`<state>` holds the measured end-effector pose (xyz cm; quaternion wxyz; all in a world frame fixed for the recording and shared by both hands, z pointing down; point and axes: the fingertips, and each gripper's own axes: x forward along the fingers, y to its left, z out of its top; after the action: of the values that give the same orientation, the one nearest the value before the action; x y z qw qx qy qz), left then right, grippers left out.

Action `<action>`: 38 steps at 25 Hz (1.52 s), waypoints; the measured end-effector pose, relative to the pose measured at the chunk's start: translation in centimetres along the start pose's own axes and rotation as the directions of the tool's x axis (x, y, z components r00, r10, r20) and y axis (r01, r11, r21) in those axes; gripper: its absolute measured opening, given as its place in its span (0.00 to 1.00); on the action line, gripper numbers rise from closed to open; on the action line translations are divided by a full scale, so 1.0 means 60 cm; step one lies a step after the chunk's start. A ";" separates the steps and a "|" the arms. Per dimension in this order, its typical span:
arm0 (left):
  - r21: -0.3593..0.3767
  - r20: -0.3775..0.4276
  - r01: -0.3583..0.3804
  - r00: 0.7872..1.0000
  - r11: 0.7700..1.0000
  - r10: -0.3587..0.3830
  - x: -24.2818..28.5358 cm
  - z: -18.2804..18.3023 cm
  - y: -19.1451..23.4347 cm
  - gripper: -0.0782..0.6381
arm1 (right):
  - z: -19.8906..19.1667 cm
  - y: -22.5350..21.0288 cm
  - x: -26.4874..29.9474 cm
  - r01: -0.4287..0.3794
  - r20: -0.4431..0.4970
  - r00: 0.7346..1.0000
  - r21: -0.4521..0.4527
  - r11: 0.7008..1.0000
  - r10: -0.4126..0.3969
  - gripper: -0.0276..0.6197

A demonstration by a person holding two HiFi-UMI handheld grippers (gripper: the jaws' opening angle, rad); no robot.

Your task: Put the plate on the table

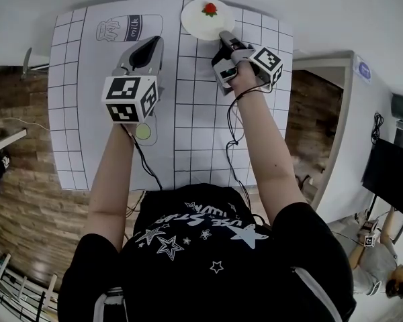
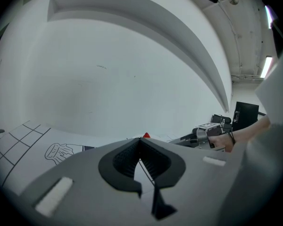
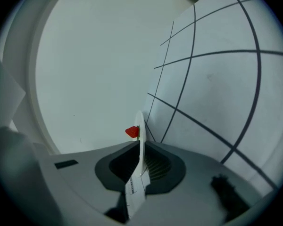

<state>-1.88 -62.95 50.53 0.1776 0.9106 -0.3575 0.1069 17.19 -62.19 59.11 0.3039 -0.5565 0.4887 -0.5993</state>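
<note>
A white plate (image 1: 205,19) with a red strawberry (image 1: 209,9) on it lies at the far edge of the gridded white mat (image 1: 208,113). My right gripper (image 1: 223,36) is shut on the plate's near rim. In the right gripper view the plate (image 3: 141,126) stands edge-on between the jaws of the right gripper (image 3: 142,147), with the strawberry (image 3: 132,132) on its left face. My left gripper (image 1: 151,43) hovers over the mat left of the plate, shut and empty. The left gripper (image 2: 140,142) points at the wall, and the strawberry (image 2: 146,136) peeks just over its tips.
A milk-carton drawing (image 1: 127,27) is printed at the mat's far left and a green dot (image 1: 143,131) nearer me. A white wall runs behind the table. Wooden floor (image 1: 13,200) lies to the left, a partition (image 1: 342,113) to the right.
</note>
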 end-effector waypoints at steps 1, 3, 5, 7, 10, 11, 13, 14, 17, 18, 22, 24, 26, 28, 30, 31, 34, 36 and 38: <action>0.001 0.002 0.002 1.000 1.000 -0.002 -0.001 0.001 -0.001 0.12 | 0.000 -0.001 -0.001 0.010 -0.001 1.000 -0.004 1.000 -0.010 0.08; 0.002 0.003 0.004 1.000 1.000 -0.004 -0.002 0.003 -0.003 0.12 | -0.001 -0.003 -0.002 0.029 -0.008 1.000 -0.012 1.000 -0.029 0.08; 0.002 0.004 0.003 1.000 1.000 -0.003 -0.004 0.003 -0.004 0.12 | -0.004 -0.003 0.000 0.038 -0.018 0.999 -0.019 0.999 -0.038 0.10; 0.001 0.007 0.004 1.000 1.000 -0.004 -0.006 0.006 -0.005 0.12 | -0.006 -0.002 0.003 0.045 -0.027 0.999 -0.029 0.999 -0.046 0.15; 0.000 0.009 0.007 1.000 1.000 -0.007 -0.008 0.008 -0.008 0.12 | -0.009 -0.003 0.003 0.076 -0.029 0.997 -0.050 0.996 -0.077 0.18; 0.000 0.008 0.008 1.000 1.000 -0.008 -0.009 0.009 -0.009 0.12 | -0.009 -0.004 0.003 0.085 -0.031 0.996 -0.057 0.995 -0.087 0.19; 0.002 0.010 0.006 1.000 1.000 -0.006 -0.011 0.011 -0.008 0.12 | -0.011 -0.005 0.001 0.100 -0.037 0.994 -0.070 0.993 -0.102 0.19; 0.002 0.011 0.005 1.000 1.000 -0.005 -0.012 0.012 -0.008 0.12 | -0.011 -0.006 0.000 0.108 -0.038 0.993 -0.075 0.991 -0.111 0.19; 0.002 0.016 0.005 1.000 1.000 -0.005 -0.017 0.016 -0.010 0.12 | -0.006 -0.010 -0.011 0.127 -0.029 0.991 -0.089 0.988 -0.130 0.19; 0.003 0.018 0.005 1.000 1.000 -0.005 -0.019 0.017 -0.011 0.12 | -0.004 -0.011 -0.016 0.129 -0.027 0.991 -0.090 0.987 -0.132 0.19; 0.007 0.026 0.004 1.000 1.000 -0.004 -0.029 0.024 -0.019 0.12 | -0.005 -0.005 -0.033 0.112 -0.031 0.993 -0.095 0.989 -0.115 0.19; 0.005 0.030 0.003 1.000 1.000 -0.004 -0.039 0.028 -0.032 0.12 | -0.012 0.006 -0.051 0.090 -0.044 0.994 -0.110 0.990 -0.095 0.19; 0.007 0.040 0.006 0.999 1.000 -0.006 -0.060 0.037 -0.062 0.12 | -0.019 0.023 -0.086 0.058 -0.059 0.996 -0.130 0.990 -0.067 0.19; 0.031 0.061 0.007 0.998 1.000 -0.009 -0.086 0.053 -0.103 0.12 | -0.023 0.049 -0.129 0.008 -0.068 0.998 -0.148 0.989 -0.018 0.19; 0.054 0.076 0.002 0.997 0.999 -0.006 -0.104 0.062 -0.133 0.12 | -0.027 0.069 -0.159 -0.048 -0.080 0.996 -0.160 0.986 0.036 0.19; 0.056 0.079 -0.003 0.997 0.998 -0.001 -0.107 0.061 -0.136 0.12 | -0.031 0.074 -0.162 -0.071 -0.088 0.994 -0.165 0.984 0.057 0.19; 0.041 0.077 -0.012 0.997 0.999 0.009 -0.101 0.055 -0.120 0.12 | -0.045 0.089 -0.149 -0.115 -0.117 0.989 -0.194 0.974 0.094 0.17; 0.046 0.081 -0.011 0.997 0.999 0.008 -0.105 0.056 -0.121 0.12 | -0.053 0.106 -0.153 -0.142 -0.140 0.984 -0.235 0.962 0.111 0.14; 0.064 0.089 -0.014 0.996 0.998 0.008 -0.117 0.061 -0.137 0.12 | -0.061 0.126 -0.174 -0.177 -0.171 0.977 -0.292 0.940 0.131 0.11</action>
<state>-1.02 -54.51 42.88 0.1313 0.9178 -0.3664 0.0787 14.32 -54.36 48.64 0.2228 -0.5106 0.6389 -0.5305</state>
